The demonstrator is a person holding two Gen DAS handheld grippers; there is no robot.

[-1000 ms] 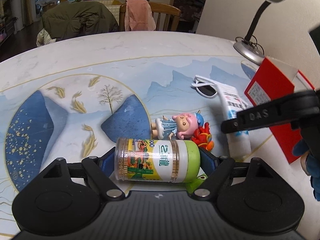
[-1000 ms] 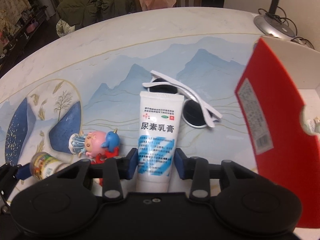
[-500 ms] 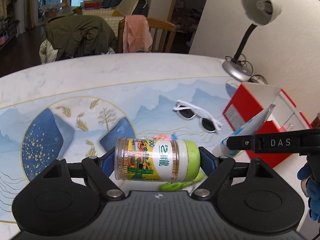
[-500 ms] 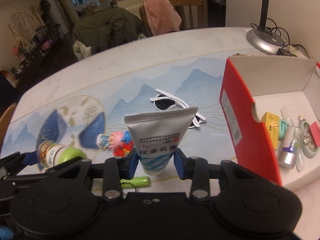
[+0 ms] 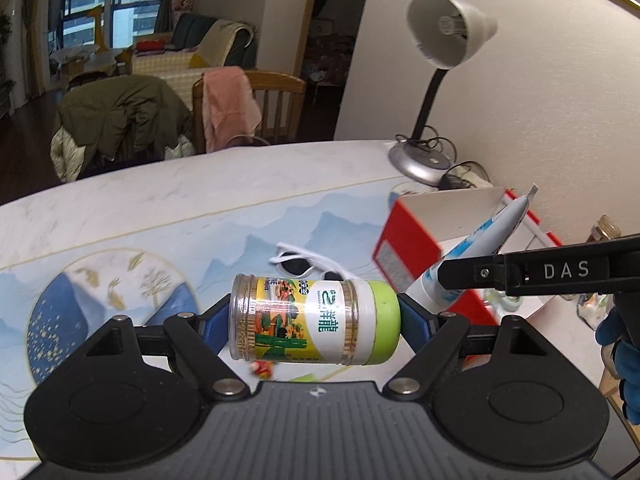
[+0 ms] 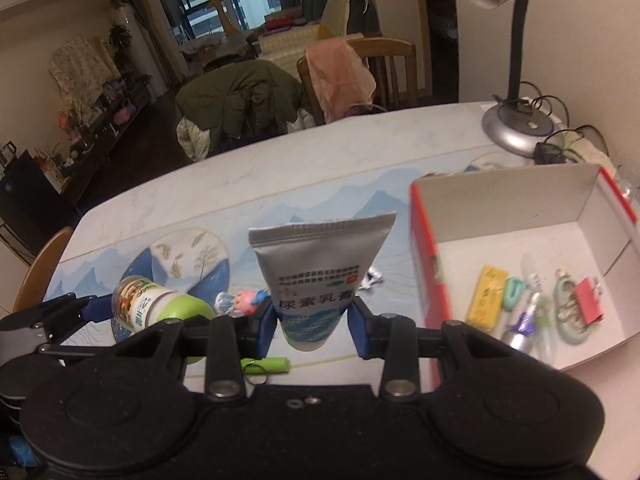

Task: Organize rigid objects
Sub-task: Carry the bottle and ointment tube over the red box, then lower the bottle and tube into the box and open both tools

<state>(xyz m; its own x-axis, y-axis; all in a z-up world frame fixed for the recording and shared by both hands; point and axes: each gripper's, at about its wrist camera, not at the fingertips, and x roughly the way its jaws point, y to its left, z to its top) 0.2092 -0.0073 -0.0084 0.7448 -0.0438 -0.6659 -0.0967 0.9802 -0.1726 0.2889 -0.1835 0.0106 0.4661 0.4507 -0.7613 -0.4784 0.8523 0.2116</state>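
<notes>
Tilted downward above the table (image 5: 168, 208), the left gripper (image 5: 315, 320) clamps a toothpick jar (image 5: 312, 318) sideways while the right gripper (image 6: 314, 320) grips a cream tube (image 6: 320, 276).

The sunglasses (image 5: 304, 266) were half hidden behind the jar (image 5: 314, 318), and the little doll (image 6: 240, 302) was mostly blocked, maybe lying down.

1 jar (image 5: 314, 318), 1 tube (image 6: 320, 276), 1 sunglasses (image 5: 304, 262), 1 doll (image 6: 240, 300), 1 box (image 6: 520, 200), 1 lamp (image 5: 440, 80), 2 chairs (image 5: 256, 108).
</notes>
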